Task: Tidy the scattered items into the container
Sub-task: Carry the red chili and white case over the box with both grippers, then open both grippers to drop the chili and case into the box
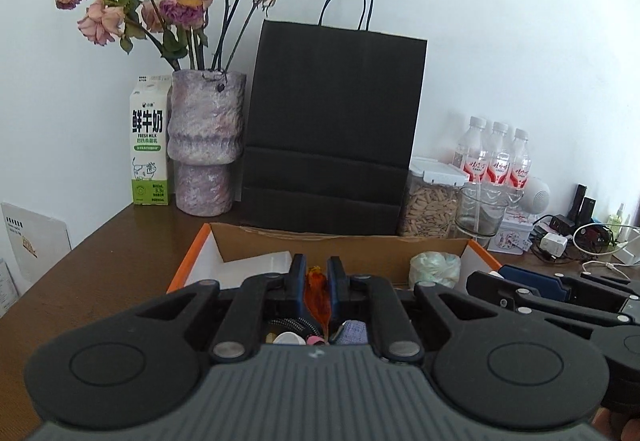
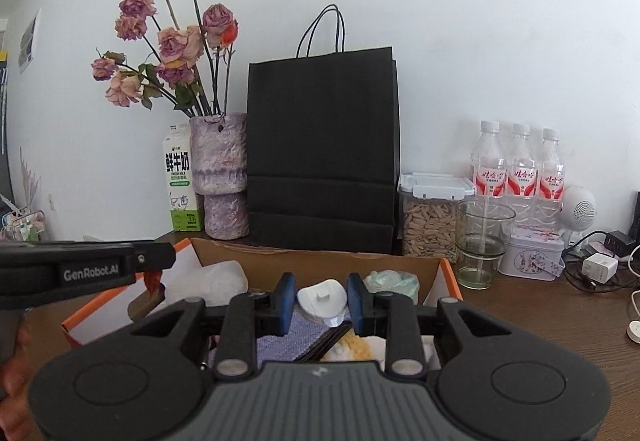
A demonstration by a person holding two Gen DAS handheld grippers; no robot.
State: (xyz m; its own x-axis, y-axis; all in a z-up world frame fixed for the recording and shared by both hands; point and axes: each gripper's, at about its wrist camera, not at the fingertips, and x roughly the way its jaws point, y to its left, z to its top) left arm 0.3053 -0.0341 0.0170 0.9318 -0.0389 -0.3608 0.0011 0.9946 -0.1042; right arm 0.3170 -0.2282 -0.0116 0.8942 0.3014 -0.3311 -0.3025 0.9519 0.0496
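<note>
Over the open cardboard box (image 2: pixel 320 261) on the table (image 1: pixel 100 261), already holding several small items, the left gripper (image 1: pixel 318 277) has its jaws pinched on an orange dried leaf (image 1: pixel 318 297), while the right gripper (image 2: pixel 322 301) clamps a white cap-like piece (image 2: pixel 322 299), neither yet dropped in.

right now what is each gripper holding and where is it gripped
The left gripper pinches a thin orange dried petal by its upper end. The right gripper clamps a small white cap-like piece by its two sides.

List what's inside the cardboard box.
In the cardboard box: pale green plastic bundle, white crumpled wrap, purple knit cloth, black-white cord. The grippers hide the rest.
</note>
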